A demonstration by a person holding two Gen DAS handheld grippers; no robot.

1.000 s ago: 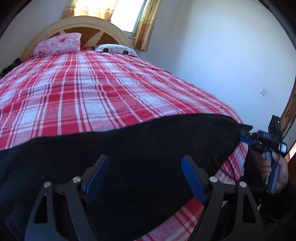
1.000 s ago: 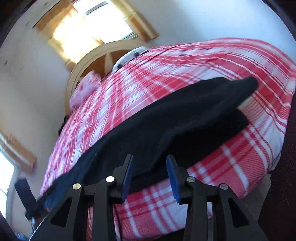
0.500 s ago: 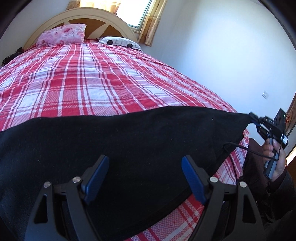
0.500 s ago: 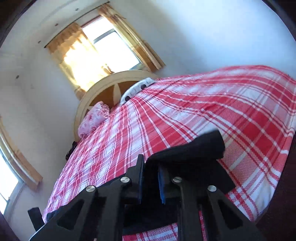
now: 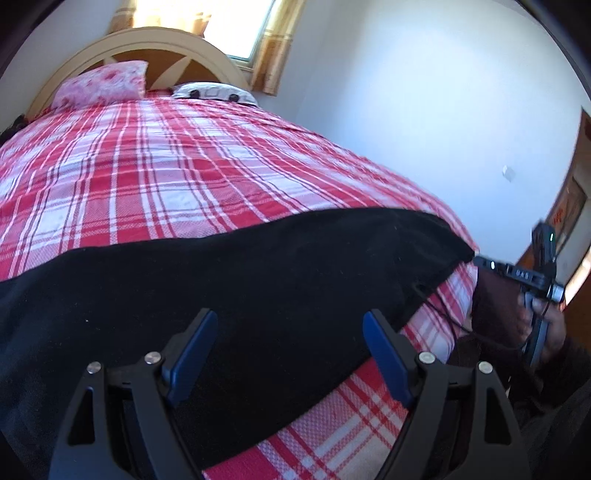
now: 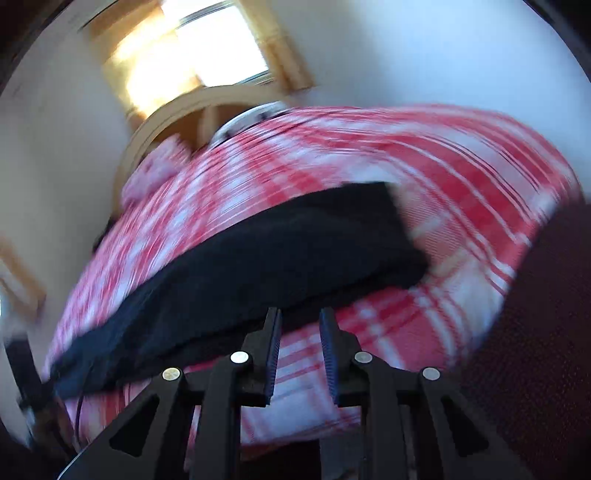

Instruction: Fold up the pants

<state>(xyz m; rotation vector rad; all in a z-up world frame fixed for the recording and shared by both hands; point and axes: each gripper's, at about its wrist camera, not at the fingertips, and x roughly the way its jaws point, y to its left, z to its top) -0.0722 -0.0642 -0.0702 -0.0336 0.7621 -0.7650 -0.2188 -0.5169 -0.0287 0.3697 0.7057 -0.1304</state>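
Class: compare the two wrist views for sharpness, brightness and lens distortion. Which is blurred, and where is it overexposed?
Left wrist view: sharp; plaid bedspread and black pants crisp, window blown out, edges bowed by the fisheye. Right wrist view: motion-smeared bedspread and pants, glaring window, only the tool's fingers sharp.

The left gripper [image 5: 288, 354] is a black frame with triangular cut-outs, silver screws at the joints and blue pads on its fingers [image 5: 192, 354]. The right gripper [image 6: 298, 354] is built alike, its pads ribbed. At 3 o'clock in the left view its body bears white lettering, a green light and a thin black cable. The sleeve [image 6: 535, 314] is dark maroon.
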